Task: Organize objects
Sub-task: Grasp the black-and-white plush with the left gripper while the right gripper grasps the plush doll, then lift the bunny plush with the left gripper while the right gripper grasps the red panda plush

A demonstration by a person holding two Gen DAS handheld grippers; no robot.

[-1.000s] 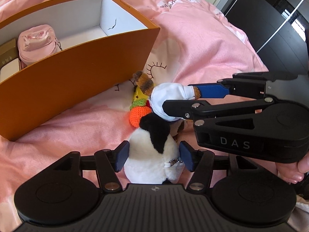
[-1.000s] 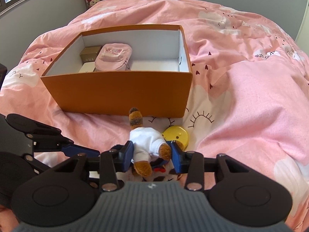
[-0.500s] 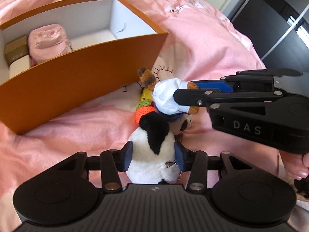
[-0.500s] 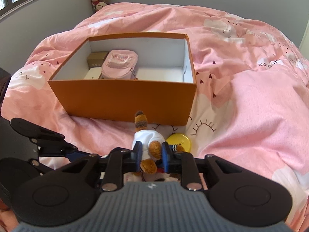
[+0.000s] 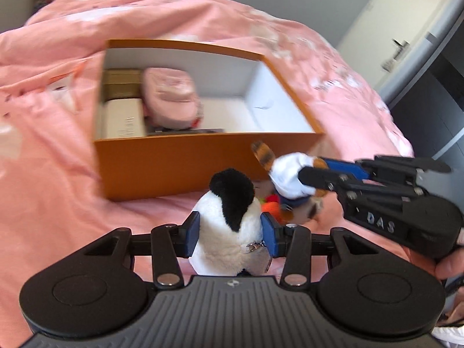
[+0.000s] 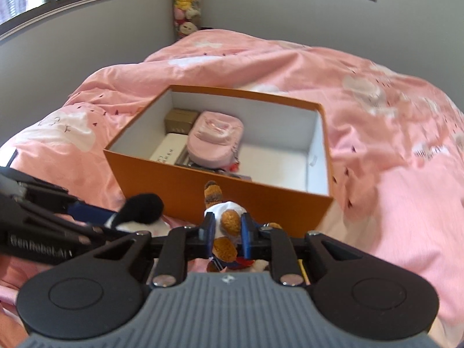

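My left gripper (image 5: 230,233) is shut on a black and white plush penguin (image 5: 229,203), its blue pads pressed into the white body. It holds the penguin up in front of the orange box (image 5: 203,162). To the right, my right gripper (image 5: 316,171) is shut on a small brown bear in a white shirt (image 5: 287,174). In the right wrist view the bear (image 6: 229,217) sits pinched between the pads of my right gripper (image 6: 227,232), just before the box's near wall (image 6: 174,185). The penguin's black head (image 6: 142,206) shows at the left.
In the box lie a pink pouch (image 5: 171,98), a white carton (image 5: 123,119) and a brown carton (image 5: 121,84); its right half is bare. An orange knitted toy (image 5: 272,207) lies on the pink duvet (image 5: 43,145) below the bear. Plush toys (image 6: 185,3) are stacked in the far corner.
Both grippers closed on their toys, then rose off the duvet toward the box. The left view swung round, so the box's inside now shows.
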